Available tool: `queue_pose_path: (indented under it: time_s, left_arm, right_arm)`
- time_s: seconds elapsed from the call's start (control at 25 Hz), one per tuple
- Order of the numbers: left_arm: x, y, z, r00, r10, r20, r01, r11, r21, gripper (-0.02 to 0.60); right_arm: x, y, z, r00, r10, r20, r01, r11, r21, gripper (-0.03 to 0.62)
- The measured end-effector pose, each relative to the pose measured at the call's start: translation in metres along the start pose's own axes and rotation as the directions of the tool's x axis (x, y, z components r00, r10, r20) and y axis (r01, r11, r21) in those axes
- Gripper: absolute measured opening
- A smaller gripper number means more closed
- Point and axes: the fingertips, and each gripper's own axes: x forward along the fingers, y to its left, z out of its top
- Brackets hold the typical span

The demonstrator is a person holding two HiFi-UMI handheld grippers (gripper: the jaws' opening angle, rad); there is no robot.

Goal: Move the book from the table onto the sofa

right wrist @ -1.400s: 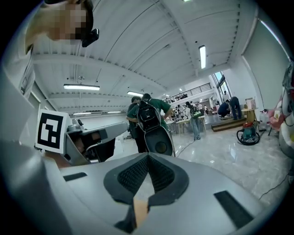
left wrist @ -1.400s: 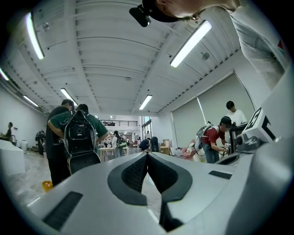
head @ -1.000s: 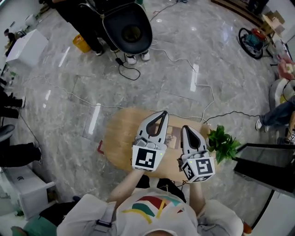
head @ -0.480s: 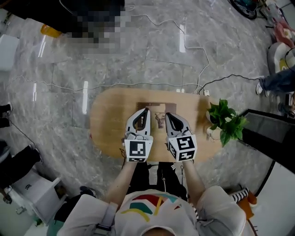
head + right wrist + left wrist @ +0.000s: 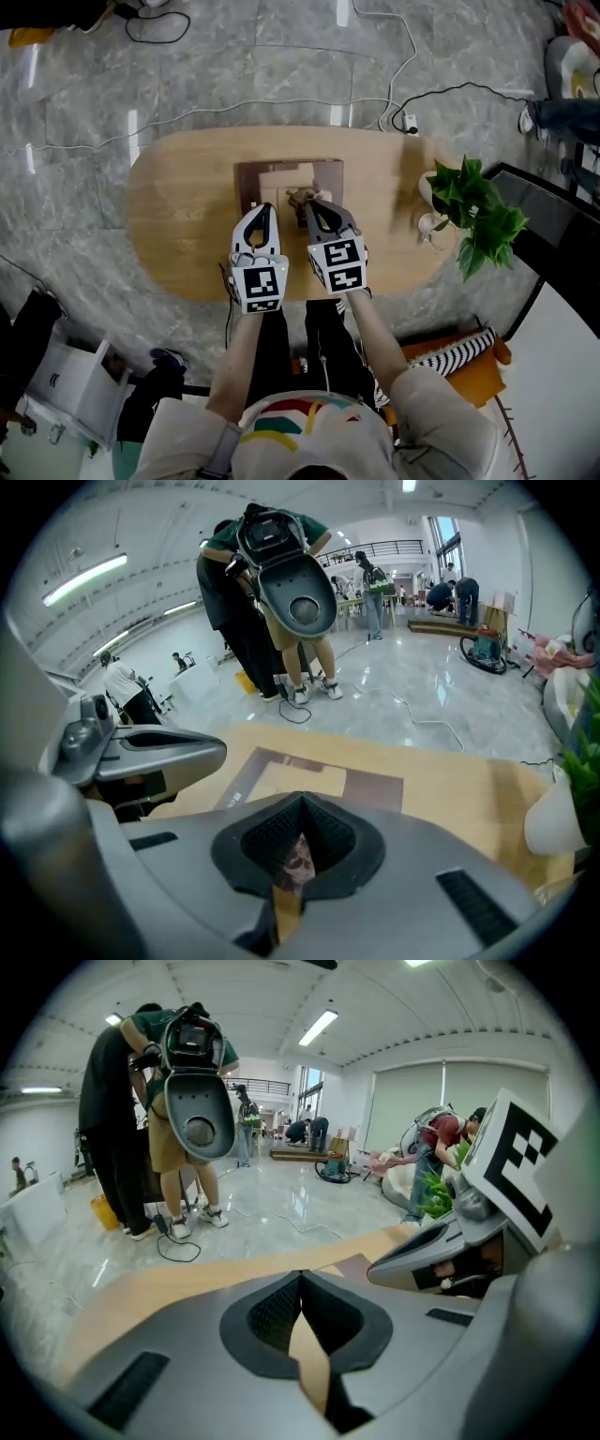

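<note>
A brown book (image 5: 289, 180) with a beige middle panel lies flat on the oval wooden table (image 5: 178, 206). Both grippers hang side by side over the table's near half, their tips at the book's near edge. My left gripper (image 5: 262, 208) is shut with nothing between its jaws; its tips (image 5: 301, 1277) meet over bare wood, and the book (image 5: 354, 1264) shows just to the right. My right gripper (image 5: 309, 206) is shut too and holds nothing. In the right gripper view its tips (image 5: 300, 803) point at the book (image 5: 309, 778) just ahead.
A green potted plant (image 5: 473, 211) in a white pot stands at the table's right end. Cables (image 5: 375, 94) run over the marble floor beyond the table. A dark panel (image 5: 553, 234) lies at the right. A person (image 5: 122, 1129) stands on the floor beyond the table.
Both grippers have sunk from high above the table to just over it, near the book's near edge. They stay side by side and shut.
</note>
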Motion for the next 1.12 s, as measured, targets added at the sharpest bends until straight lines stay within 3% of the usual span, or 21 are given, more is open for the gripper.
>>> queue_pose_path:
  time_s: [0.52,0.88,1.12]
  left_arm:
    - [0.024,0.021,-0.015,0.999,0.034,-0.007,-0.034,0.999,-0.034,0.008]
    - [0.038,0.038,-0.015,0.999,0.051,-0.014,-0.052,0.997,-0.052,0.008]
    - [0.045,0.050,0.005,0.998,0.058,0.031,-0.056,0.997,-0.062,0.008]
  right_arm:
    - [0.056,-0.001,-0.022,0.996,0.039,-0.081,-0.034,0.997,0.065,0.012]
    - [0.081,-0.011,0.006,0.999,0.026,-0.035,-0.024,0.998,0.054,0.012]
    - [0.098,-0.016,0.029,1.000,0.014,-0.017,-0.013,0.999,0.039,0.012]
